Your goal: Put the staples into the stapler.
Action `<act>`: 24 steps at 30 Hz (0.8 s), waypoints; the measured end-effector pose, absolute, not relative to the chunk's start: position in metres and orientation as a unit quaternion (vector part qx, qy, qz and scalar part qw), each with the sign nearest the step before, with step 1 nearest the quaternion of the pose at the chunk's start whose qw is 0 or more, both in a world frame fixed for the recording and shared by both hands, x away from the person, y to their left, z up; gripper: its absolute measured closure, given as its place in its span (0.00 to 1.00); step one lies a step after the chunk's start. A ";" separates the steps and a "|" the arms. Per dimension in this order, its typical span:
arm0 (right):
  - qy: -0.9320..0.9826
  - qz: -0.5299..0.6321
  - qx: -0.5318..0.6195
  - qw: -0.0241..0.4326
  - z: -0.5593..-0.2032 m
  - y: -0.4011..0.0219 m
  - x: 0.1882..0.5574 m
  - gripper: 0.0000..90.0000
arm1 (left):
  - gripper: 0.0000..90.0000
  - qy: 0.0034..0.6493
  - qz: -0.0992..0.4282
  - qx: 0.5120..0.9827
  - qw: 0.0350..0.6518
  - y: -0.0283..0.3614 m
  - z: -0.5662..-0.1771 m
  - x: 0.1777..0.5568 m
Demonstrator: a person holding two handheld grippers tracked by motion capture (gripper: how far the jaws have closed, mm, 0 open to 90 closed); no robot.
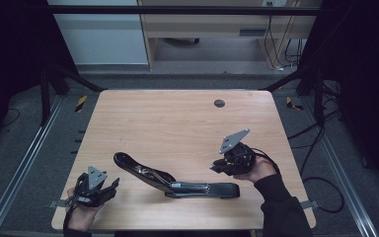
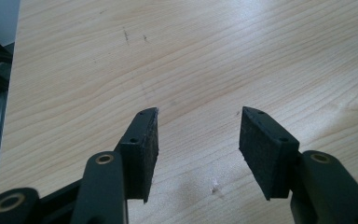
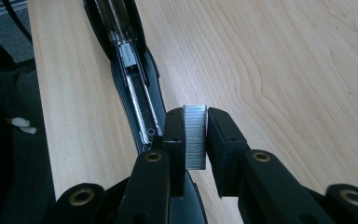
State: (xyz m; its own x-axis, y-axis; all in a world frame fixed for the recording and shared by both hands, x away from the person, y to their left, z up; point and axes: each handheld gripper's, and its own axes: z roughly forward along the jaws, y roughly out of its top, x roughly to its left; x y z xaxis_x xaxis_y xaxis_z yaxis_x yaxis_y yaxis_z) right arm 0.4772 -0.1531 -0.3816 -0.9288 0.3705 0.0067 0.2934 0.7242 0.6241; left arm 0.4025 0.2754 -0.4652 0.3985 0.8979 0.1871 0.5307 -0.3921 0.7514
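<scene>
- The right tool (image 3: 196, 135) is pinching a strip of staples (image 3: 196, 135) between its two black pads, and it is hovering just over the open stapler (image 3: 133, 70).
- The strip is standing on its thin edge between the pads, with its top end sticking up a little.
- I am guessing the strip is very light and stiff, but it may be snapping into bits if it is being squeezed hard or bent.
- The best place for holding it is looking like the two flat sides, near the middle, just as it is being held.
- It is looking silver and shiny, with lots of tiny lines across it.
- The stapler is lying on the desk (image 1: 177, 118), near the front edge, between the two hands.
- Its black top is swinging up and back to the left, so the long metal slot is showing.
- The left tool (image 2: 198, 140) is spread wide, holding nothing, with bare desk showing between the pads.
- It is waiting near the front left corner, apart from the stapler.
- A small dark round hole (image 1: 219, 103) is sitting far back on the desk.
</scene>
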 end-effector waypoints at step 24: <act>0.945 0.303 0.115 0.034 -0.378 -0.115 0.474 0.87 | 0.52 0.460 0.299 0.780 0.302 0.274 -0.466 0.403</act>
State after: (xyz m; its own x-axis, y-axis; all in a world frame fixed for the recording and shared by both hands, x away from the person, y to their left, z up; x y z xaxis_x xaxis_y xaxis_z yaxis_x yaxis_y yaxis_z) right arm 0.4741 -0.1155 -0.3778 -0.9713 0.2378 0.0047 0.1962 0.7901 0.5807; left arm 0.4031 0.2740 -0.4659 0.3985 0.8976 0.1885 0.5370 -0.3950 0.7454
